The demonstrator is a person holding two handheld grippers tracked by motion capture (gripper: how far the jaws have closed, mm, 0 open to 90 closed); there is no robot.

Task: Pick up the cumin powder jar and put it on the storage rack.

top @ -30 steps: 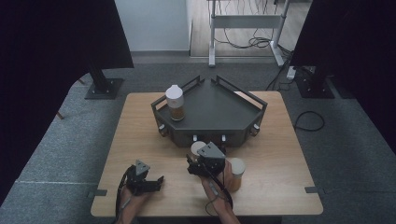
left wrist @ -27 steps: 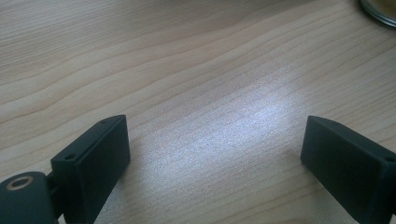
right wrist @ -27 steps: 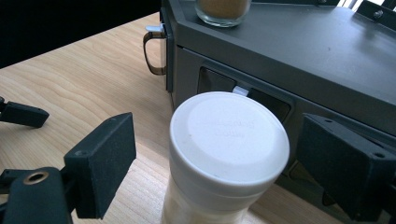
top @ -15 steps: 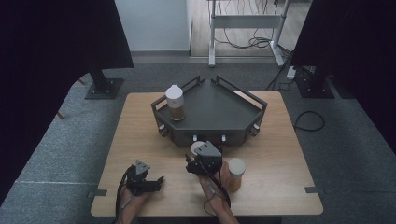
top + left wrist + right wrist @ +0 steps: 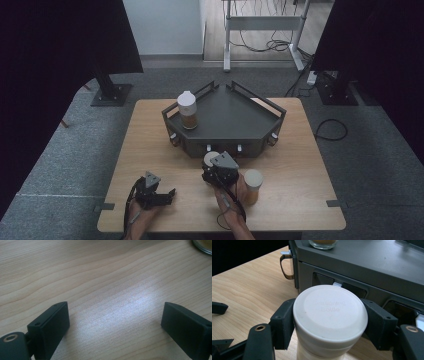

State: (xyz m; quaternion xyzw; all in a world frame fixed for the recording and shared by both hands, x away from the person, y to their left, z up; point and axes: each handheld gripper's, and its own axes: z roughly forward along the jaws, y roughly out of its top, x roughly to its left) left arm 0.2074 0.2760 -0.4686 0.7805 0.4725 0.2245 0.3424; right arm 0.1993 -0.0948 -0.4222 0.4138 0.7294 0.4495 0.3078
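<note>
3 white-capped bottles are standing in the scene. 1 bottle [image 5: 187, 110] is sitting on the left corner of the dark grey tray [image 5: 235, 112], which is resting toward the far edge of the tabletop [image 5: 150, 145]. A 2nd bottle [image 5: 253, 186] is standing alone near the tabletop's near edge, right of the middle. The 3rd bottle [image 5: 329, 317] is standing just in front of the tray's near wall, and the right gripper [image 5: 218, 167] is clamping it: its 2 jaws have just been closing and are now pressing on both sides of the white cap, as the right gripper view is showing.

The left gripper [image 5: 155, 192] is lying near the tabletop's near edge, left of the middle, well apart from all 3 bottles. Its 2 jaws are standing spread wide, with only bare wood between them. 2 hands are reaching in over the near edge, 1 on each gripper.
</note>
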